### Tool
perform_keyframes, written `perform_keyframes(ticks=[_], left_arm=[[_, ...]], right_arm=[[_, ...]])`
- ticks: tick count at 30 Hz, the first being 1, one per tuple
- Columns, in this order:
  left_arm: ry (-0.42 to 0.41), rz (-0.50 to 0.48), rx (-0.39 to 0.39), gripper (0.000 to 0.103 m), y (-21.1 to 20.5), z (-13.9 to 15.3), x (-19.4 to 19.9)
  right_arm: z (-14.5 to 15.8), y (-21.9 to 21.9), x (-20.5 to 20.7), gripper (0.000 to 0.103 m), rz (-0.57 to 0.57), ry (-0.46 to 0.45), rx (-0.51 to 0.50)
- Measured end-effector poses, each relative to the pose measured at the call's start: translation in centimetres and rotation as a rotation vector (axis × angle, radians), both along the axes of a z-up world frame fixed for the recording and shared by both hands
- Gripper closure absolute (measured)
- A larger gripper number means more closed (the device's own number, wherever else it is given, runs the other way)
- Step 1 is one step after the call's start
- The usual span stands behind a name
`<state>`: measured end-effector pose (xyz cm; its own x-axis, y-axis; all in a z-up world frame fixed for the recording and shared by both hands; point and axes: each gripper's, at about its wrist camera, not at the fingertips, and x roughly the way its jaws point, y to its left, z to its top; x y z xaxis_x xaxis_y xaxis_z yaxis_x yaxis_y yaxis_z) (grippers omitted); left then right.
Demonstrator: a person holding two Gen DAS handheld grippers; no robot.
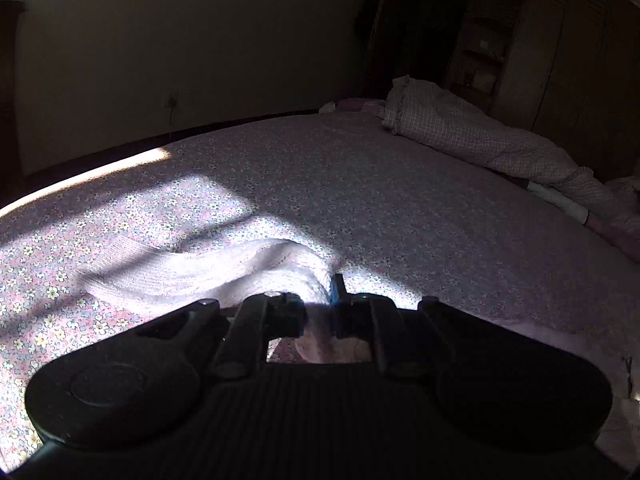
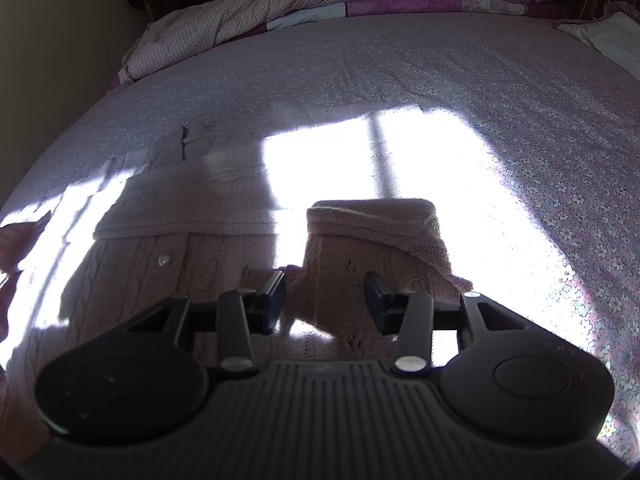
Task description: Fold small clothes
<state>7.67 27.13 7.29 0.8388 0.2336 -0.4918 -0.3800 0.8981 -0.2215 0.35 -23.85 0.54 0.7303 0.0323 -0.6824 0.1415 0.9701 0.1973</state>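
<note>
While sunlight is falling across the bed (image 2: 360, 60), we are working on a pink knit sweater (image 2: 168, 248) lying spread on its floral sheet. Our left gripper (image 1: 318, 308) is pinching a sweater fold; our right gripper (image 2: 325, 300) is hanging released over the folded sleeve (image 2: 372, 232).

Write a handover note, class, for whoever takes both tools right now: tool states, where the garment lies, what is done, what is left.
Left tool: shut on the sweater, lifting a fold of it off the bed.
Right tool: open, holds nothing, poised over a turned-in sleeve.
The sweater lies spread on the bed, partly in sun.
Done: one sleeve looks folded inward.
Left: probably lay down the lifted part, fold the body, smooth it.
</note>
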Motion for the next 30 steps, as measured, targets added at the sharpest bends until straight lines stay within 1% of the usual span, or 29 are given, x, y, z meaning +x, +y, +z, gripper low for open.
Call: perform_keyframes(ticks=[9, 14, 18, 21, 25, 28, 30], left_arm=[[-0.107, -0.112, -0.060, 0.090, -4.6, 4.2, 0.0], [-0.158, -0.193, -0.040, 0.090, -8.7, 6.3, 0.2], [-0.178, -0.268, -0.048, 0.090, -12.2, 7.1, 0.5], [-0.172, -0.327, -0.034, 0.090, -15.4, 7.1, 0.7], [-0.137, -0.403, 0.002, 0.090, -19.8, 5.8, 0.7], [-0.088, -0.454, 0.017, 0.090, -22.8, 3.9, 0.4], [-0.043, -0.478, 0.021, 0.090, -24.0, 1.9, 0.3]], right_arm=[[0.3, -0.5, -0.5, 0.057, -0.011, -0.022, 0.028], [0.1, -0.7, -0.8, 0.057, -0.018, -0.024, 0.052], [0.2, -0.9, -0.8, 0.057, -0.024, -0.028, 0.063], [0.2, -1.3, -0.9, 0.057, -0.030, -0.034, 0.071], [0.1, -1.7, -1.1, 0.057, -0.036, -0.035, 0.082], [0.0, -2.0, -0.9, 0.057, -0.043, -0.030, 0.088], [0.0, -2.1, -0.9, 0.057, -0.046, -0.027, 0.090]])
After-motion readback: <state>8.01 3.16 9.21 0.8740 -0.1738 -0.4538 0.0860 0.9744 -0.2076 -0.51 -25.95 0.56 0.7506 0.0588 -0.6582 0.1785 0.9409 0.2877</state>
